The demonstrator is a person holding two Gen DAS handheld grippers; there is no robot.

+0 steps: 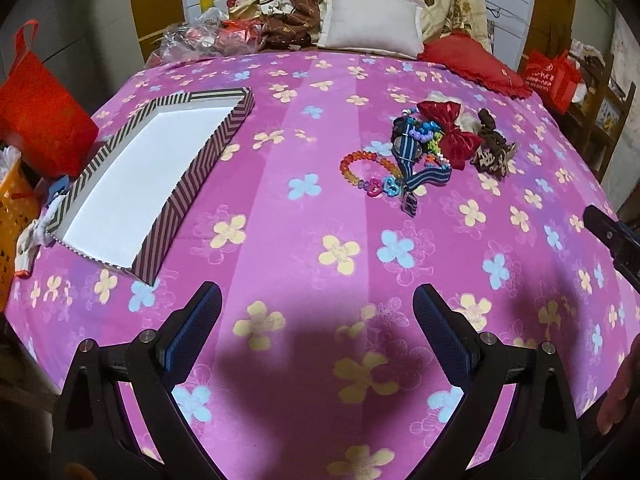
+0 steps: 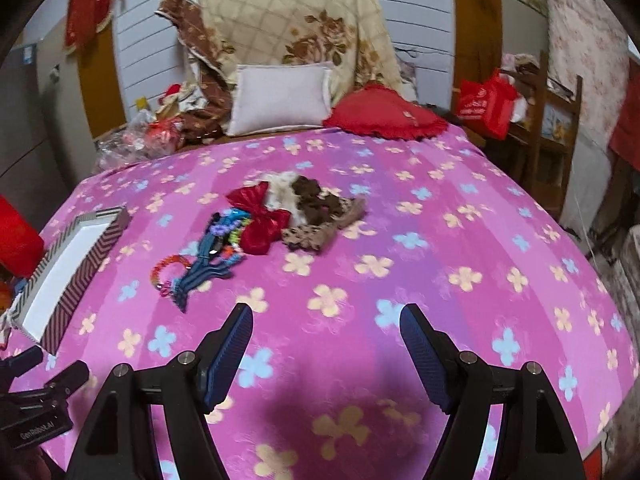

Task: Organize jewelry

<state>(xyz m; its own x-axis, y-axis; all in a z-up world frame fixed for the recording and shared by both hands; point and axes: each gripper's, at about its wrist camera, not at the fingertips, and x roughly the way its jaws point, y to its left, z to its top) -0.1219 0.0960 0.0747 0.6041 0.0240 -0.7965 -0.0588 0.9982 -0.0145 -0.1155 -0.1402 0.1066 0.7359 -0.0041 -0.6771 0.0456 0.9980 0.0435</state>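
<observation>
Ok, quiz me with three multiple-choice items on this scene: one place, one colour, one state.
1. Where is the jewelry pile?
A. in the box
B. on the bedspread
C. on the pillow

2. What colour is the bow?
A. red
B. green
C. white

3. What is in the box now?
A. a bracelet
B. a bow
C. nothing

Key: 1 B, the pile lies on the bedspread, apart from the box. 2 A, the bow is shiny red. 3 C, only its white floor shows.

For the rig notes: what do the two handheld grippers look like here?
Both the left gripper and the right gripper are matte black frames with silver pivot screws and textured blue finger pads. White lettering marks the left gripper's body in the right wrist view.
</observation>
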